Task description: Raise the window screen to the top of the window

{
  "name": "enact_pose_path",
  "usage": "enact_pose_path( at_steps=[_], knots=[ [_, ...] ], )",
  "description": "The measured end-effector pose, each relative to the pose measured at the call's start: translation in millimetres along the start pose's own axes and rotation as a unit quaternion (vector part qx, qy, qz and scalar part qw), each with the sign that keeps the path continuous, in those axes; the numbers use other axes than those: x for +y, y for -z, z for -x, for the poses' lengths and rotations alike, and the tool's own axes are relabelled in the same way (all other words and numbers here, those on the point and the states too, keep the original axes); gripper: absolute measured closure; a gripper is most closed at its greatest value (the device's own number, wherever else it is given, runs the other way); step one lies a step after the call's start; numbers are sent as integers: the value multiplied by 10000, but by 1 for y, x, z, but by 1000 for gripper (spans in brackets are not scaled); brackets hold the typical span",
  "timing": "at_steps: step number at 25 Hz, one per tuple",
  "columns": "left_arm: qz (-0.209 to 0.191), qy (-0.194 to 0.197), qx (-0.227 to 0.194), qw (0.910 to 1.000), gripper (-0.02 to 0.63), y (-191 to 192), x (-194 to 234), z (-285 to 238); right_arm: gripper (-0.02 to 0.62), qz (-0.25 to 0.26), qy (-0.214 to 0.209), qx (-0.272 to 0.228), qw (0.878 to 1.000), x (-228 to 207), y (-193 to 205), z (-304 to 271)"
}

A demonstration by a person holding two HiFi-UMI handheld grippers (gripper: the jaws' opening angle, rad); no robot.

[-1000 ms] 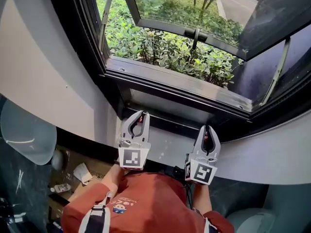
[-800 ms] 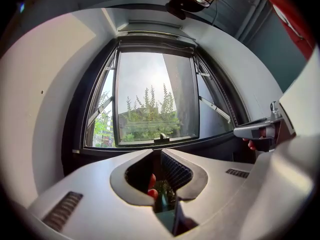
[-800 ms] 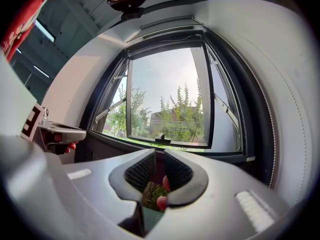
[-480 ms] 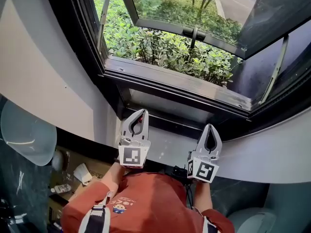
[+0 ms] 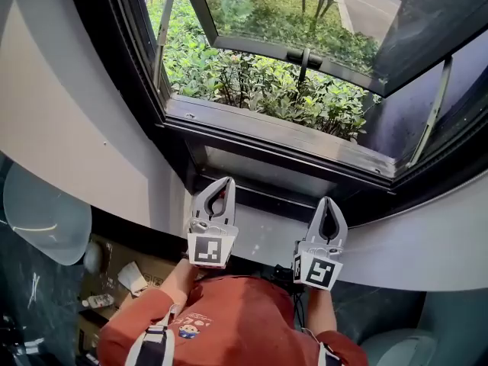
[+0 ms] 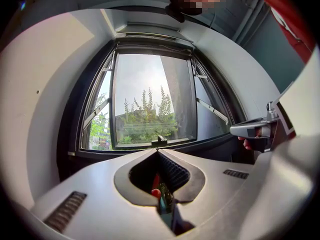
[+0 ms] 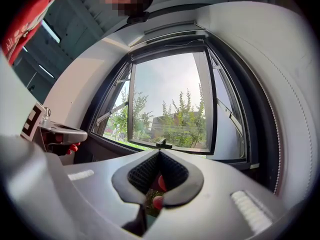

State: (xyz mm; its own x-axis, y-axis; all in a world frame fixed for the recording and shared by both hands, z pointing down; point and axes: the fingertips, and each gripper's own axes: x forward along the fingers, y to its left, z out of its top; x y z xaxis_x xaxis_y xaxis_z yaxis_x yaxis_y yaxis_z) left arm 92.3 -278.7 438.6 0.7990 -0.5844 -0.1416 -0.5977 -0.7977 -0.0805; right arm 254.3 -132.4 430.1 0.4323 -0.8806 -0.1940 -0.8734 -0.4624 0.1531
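Note:
The window [image 5: 282, 132] has a black frame, and its glass sash [image 5: 297, 14] swings outward over green shrubs. No screen mesh shows across the opening. A dark rail [image 5: 255, 195] runs along the frame's bottom. My left gripper [image 5: 226, 181] points at that rail, its tips just short of it. Its jaws have just been closing and now meet with nothing between them [image 6: 159, 153]. My right gripper [image 5: 326, 201] sits beside it to the right, also shut and empty [image 7: 159, 153]. I cannot tell if either tip touches the rail.
White curved walls [image 5: 69, 128] flank the window recess. The sash handle [image 5: 305, 56] and side stays [image 5: 435, 105] hang outside. An open cardboard box [image 5: 122, 269] with small items sits on the floor at lower left. A person's red shirt [image 5: 221, 319] fills the bottom.
Both grippers' jaws came together: the left stood slightly apart a second ago, the right closed earlier. Neither hand has shifted noticeably; nothing was taken hold of.

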Motion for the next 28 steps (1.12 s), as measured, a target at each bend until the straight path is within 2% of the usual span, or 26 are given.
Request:
enact_pose_path(
  at_steps=[28],
  knots=[
    [9, 121, -49, 9999, 600, -4, -9, -6, 585, 145, -11, -36, 9999, -3, -6, -4]
  ],
)
